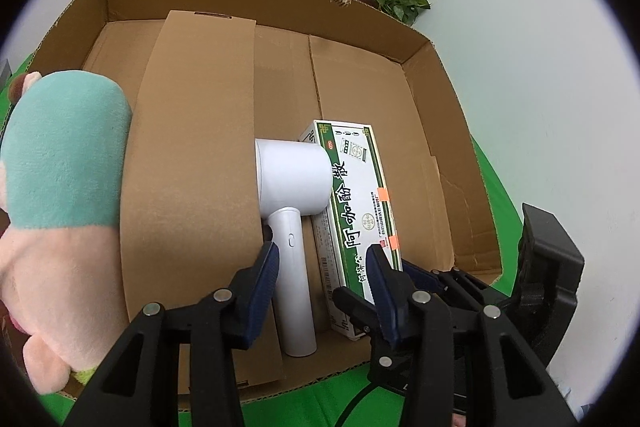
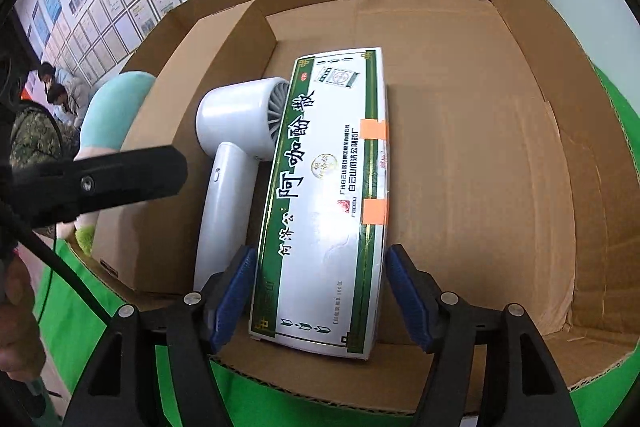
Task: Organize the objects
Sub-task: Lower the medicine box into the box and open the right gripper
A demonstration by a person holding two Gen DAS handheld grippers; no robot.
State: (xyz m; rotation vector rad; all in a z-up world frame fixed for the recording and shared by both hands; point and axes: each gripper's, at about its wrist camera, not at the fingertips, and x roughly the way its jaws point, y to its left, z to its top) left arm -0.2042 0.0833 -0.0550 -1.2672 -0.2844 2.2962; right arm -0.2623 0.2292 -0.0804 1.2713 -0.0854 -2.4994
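Right gripper (image 2: 320,291) is held open over the near end of the medicine box (image 2: 332,195) — blue pads (image 2: 234,295) are spread to either side of the box's end, and contact cannot be confirmed. Left gripper (image 1: 322,279) is also open, positioned over the hair dryer (image 1: 294,187): the handle is seen between its fingers, with nothing clamped.

The medicine box is laid flat on the floor of the cardboard box (image 2: 520,131), its long side just beside the dryer, near or touching the dryer head. The dryer is wedged between the medicine box and an upright cardboard divider (image 1: 192,163).

Only the right wrist view shows the dryer's rear grille and the orange tape tabs (image 2: 374,129) on the medicine box's right edge. Only the left wrist view shows most of the plush toy (image 1: 60,195), pink and teal, sitting left of the divider.

To the right of the medicine box, bare carton floor runs out to the right wall. To the left, the dryer and divider are packed close — little room there.
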